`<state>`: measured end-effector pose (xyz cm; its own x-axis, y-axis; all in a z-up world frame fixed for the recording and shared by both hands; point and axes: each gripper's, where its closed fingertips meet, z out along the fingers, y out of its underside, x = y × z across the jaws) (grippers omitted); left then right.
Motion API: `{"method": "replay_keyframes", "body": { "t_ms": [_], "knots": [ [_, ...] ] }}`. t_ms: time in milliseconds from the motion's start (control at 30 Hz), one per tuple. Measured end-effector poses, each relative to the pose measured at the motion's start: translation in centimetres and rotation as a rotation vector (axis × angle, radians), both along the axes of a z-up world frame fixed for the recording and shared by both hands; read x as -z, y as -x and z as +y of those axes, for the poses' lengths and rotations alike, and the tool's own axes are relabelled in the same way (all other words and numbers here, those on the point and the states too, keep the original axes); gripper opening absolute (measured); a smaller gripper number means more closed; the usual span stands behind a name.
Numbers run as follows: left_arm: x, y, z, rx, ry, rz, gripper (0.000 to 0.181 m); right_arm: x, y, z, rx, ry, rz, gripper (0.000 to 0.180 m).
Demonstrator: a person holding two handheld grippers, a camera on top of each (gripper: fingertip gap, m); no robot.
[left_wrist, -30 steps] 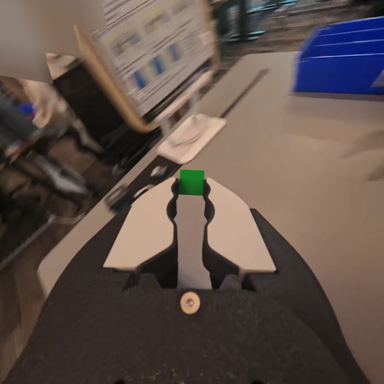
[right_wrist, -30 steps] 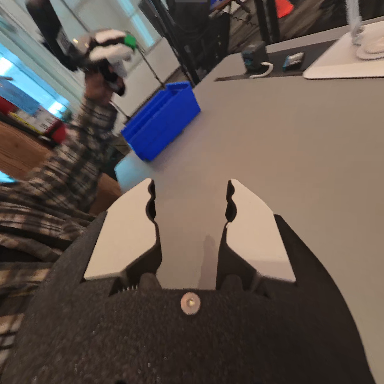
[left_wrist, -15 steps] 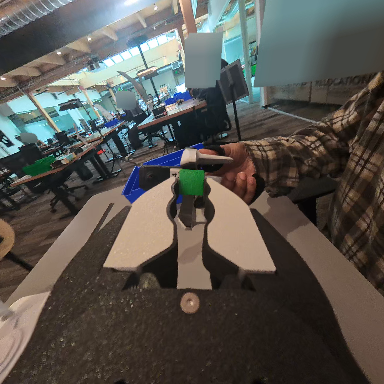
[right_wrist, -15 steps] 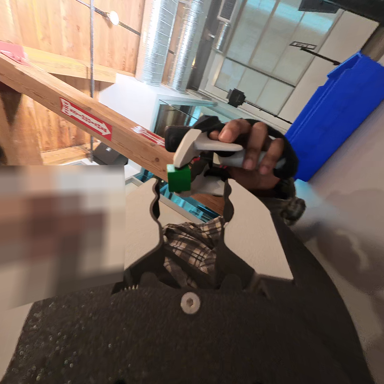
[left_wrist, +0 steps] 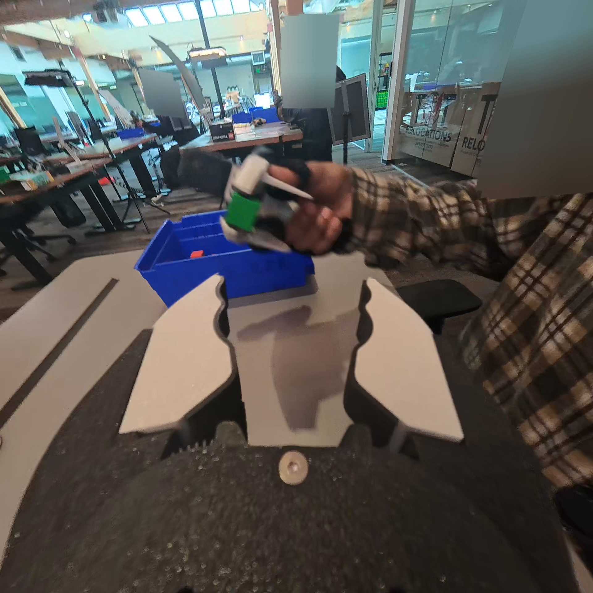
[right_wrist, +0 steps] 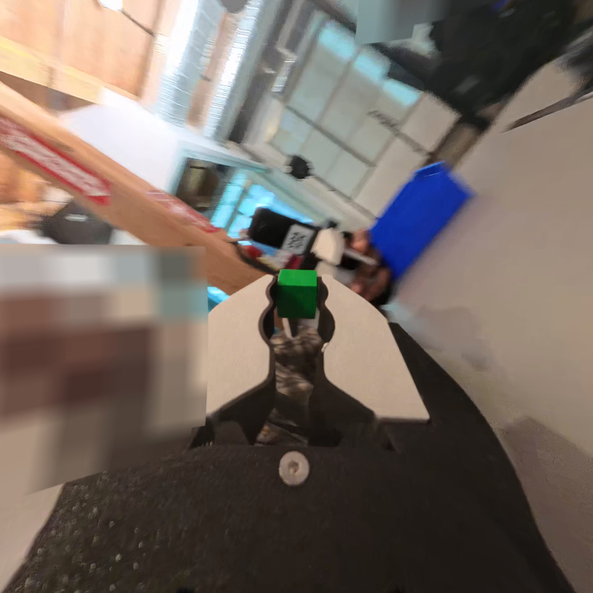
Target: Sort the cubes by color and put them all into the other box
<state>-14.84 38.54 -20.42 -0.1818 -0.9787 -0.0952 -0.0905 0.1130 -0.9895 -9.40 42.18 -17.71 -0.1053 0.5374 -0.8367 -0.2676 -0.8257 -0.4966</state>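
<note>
My right gripper (right_wrist: pixel 296 282) is shut on a green cube (right_wrist: pixel 296 295), held at its fingertips in the air. In the left wrist view that gripper (left_wrist: pixel 245 213) holds the green cube (left_wrist: pixel 242 213) above the near edge of a blue box (left_wrist: pixel 256 272). A red cube (left_wrist: pixel 196 254) lies inside the box. My left gripper (left_wrist: pixel 293 282) is open and empty, above the grey table (left_wrist: pixel 64 305) and short of the box. The blue box (right_wrist: pixel 420 218) also shows, blurred, in the right wrist view.
A person's hand and plaid sleeve (left_wrist: pixel 449 231) reach in from the right. A black chair arm (left_wrist: pixel 439 298) sits past the table's right edge. A dark slot (left_wrist: pixel 64 337) runs along the table's left side. Other desks and people stand behind.
The green cube has passed from my left gripper to my right. The left gripper has opened and drawn back; the right has shut on the cube near the blue box.
</note>
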Motion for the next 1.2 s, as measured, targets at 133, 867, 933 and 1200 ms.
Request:
{"method": "replay_keyframes", "body": {
  "t_ms": [133,867,933,1200],
  "knots": [
    [1.2,1.8,-1.9,-0.03,0.018,0.061,0.081,2.3,-11.6,5.4,0.316,-0.044,-0.612,0.023],
    [6.2,3.5,-6.6,-0.06,0.141,0.19,0.061,21.6,-24.6,10.0,0.119,0.232,-1.538,0.023],
    [6.2,3.3,-6.7,-0.056,0.131,0.194,0.06,21.8,-24.7,10.4,0.129,0.228,-1.528,0.028],
    [6.5,4.0,-6.7,-0.083,0.114,0.207,0.06,12.5,-31.3,9.6,0.236,0.243,-1.615,0.068]
  ]
}}
